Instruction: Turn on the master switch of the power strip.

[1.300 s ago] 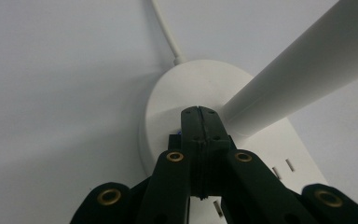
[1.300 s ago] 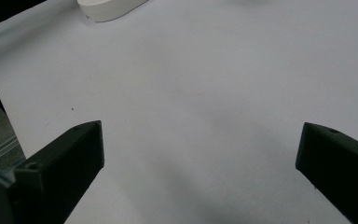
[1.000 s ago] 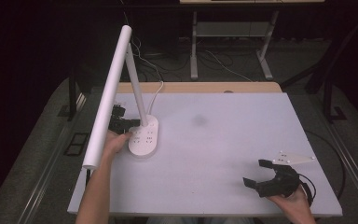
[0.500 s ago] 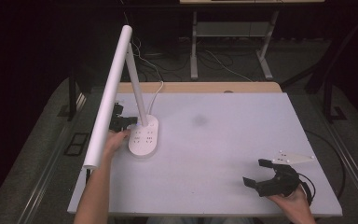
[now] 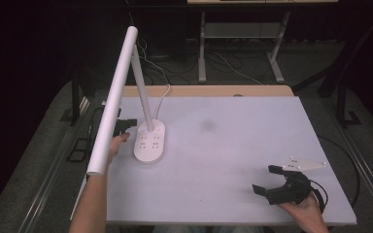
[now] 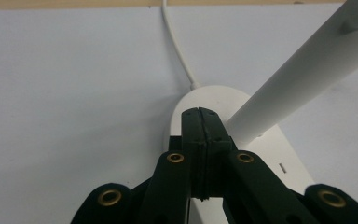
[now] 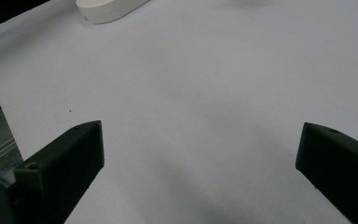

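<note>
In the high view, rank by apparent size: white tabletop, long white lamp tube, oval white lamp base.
1. white tabletop
2. long white lamp tube, though nearness to the camera enlarges it
3. oval white lamp base

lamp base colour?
White lamp base, like its stem; clearest in the high view.

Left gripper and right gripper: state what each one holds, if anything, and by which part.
Nothing is held. The left gripper is shut on nothing above the lamp base; the right gripper is open over the bare table.
</note>
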{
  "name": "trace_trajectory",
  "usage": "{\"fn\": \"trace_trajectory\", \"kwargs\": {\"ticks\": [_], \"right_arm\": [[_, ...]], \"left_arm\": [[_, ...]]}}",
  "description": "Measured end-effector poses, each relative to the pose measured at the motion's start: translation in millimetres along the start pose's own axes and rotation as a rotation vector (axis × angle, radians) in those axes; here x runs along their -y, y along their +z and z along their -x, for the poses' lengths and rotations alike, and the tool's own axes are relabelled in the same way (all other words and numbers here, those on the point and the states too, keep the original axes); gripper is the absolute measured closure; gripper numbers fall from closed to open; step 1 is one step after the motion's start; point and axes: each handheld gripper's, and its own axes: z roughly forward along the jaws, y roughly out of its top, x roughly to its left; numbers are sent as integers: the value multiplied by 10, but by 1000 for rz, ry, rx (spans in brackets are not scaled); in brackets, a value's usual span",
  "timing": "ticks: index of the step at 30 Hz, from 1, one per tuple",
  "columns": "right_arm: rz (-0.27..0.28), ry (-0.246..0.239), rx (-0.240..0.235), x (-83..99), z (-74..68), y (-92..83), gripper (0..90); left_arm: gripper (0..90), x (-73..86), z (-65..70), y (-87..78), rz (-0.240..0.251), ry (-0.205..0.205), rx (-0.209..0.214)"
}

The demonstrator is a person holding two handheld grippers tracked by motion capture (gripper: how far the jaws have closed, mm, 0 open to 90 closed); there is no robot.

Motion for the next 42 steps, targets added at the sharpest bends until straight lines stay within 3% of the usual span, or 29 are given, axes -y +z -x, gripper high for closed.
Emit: {"fn": "trace_trajectory", "kwargs": {"ticks": [2, 7, 11, 14, 18, 21, 26, 29, 31, 35, 42], "right_arm": [[3, -1, -2, -2, -3, -2, 4], [4, -3, -3, -5, 0, -7, 4], [5, -9, -3, -6, -2, -5, 4], [0, -11, -7, -9, -7, 5, 4], [-2, -14, -9, -13, -14, 13, 4], [0, -15, -9, -13, -13, 11, 4], [-1, -16, -8, -13, -14, 12, 4], [2, -18, -7, -13, -15, 9, 4], [3, -17, -6, -12, -14, 4, 4], [5, -12, -7, -10, -13, -4, 4], [8, -17, -6, -8, -9, -9, 4]], "left_arm": [[899, -4, 19, -60, 15, -19, -4], [897, -4, 33, -191, 48, -16, -9], [841, 8, 41, -292, 61, -9, -12], [792, 17, 52, -377, 78, -8, 11], [558, 41, 72, -460, 85, -42, 37], [430, 87, 85, -518, 73, -32, 53], [232, 178, 124, -612, 100, -18, 73], [98, 222, 146, -652, 111, -17, 64], [0, 253, 157, -666, 108, -32, 81], [0, 325, 192, -719, 148, -33, 102], [0, 453, 303, -778, 164, -4, 127]]}}
